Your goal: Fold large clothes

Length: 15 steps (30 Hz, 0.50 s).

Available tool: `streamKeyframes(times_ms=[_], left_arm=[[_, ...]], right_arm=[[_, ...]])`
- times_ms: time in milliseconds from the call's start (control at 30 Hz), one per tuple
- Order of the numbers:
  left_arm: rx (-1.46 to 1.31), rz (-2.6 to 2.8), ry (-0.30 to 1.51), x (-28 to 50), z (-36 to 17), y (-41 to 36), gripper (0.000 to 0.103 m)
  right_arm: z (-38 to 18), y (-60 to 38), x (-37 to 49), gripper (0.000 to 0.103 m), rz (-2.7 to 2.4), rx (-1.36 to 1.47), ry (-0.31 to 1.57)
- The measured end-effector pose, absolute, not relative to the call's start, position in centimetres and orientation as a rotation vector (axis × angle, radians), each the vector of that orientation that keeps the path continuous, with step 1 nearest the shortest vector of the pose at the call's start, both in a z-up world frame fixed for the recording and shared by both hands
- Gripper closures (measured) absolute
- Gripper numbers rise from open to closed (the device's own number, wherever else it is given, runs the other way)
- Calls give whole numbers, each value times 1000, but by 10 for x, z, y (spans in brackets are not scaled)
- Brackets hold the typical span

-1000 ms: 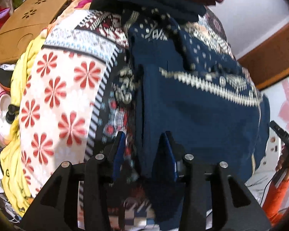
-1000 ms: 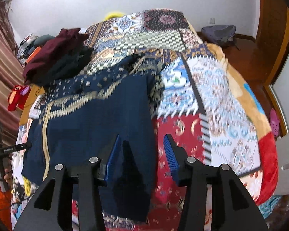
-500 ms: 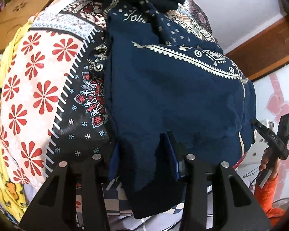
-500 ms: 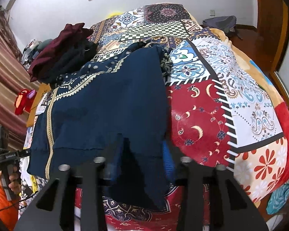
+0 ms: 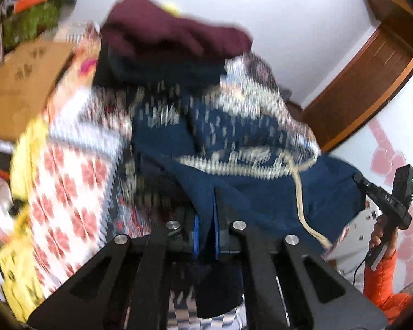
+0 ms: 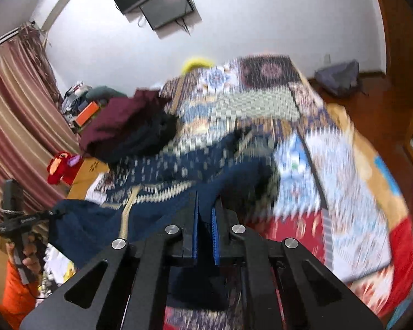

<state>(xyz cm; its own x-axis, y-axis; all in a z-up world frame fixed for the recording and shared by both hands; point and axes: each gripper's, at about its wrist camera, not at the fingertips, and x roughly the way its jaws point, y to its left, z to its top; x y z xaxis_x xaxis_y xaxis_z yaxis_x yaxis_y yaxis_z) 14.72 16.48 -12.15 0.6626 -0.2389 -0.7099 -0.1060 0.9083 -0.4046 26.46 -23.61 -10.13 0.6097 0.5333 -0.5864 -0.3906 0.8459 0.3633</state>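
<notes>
The left gripper [image 5: 205, 217] was clamped on the near hem of the navy garment [image 5: 247, 181], dark cloth pinched between its blue pads; its jaws had just been closing, with that fabric between them. The right gripper [image 6: 205, 220] was likewise shut on the same hem at the garment's other corner, its jaws also just having been closing on cloth. Both frames were heavily blurred, so finer detail could not be read.

The fold was judged to be at its very beginning. The two near corners were secured and the hem was raised off the bed [image 6: 344, 192], while the patterned upper part of the navy garment still lay spread on the quilt beyond the hem. No crease was seen to have been laid down, so the carrying-over of the hem, the release and any further folds were taken as still to be done. A maroon garment [image 6: 118, 118] and a darker one were heaped beyond the navy garment and appeared unfolded.

The bed was covered by a bright patchwork quilt [image 5: 68, 192]. Beyond the navy garment a white wall carried a dark screen [image 6: 157, 2]; to its left striped curtains [image 6: 16, 115] hung, and to its right a wooden door frame [image 6: 399, 68] and a grey bag [image 6: 338, 77] on the floor were seen.
</notes>
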Motion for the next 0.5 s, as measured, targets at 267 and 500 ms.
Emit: streamKeyframes(times_ms=[267, 500], left_arm=[[-443, 35, 710, 213, -79, 200, 96], [-511, 156, 844, 305, -140, 224, 96]], right_arm=[[-79, -207, 352, 96, 456, 181, 672], [-120, -178, 406, 96, 387, 117, 769]])
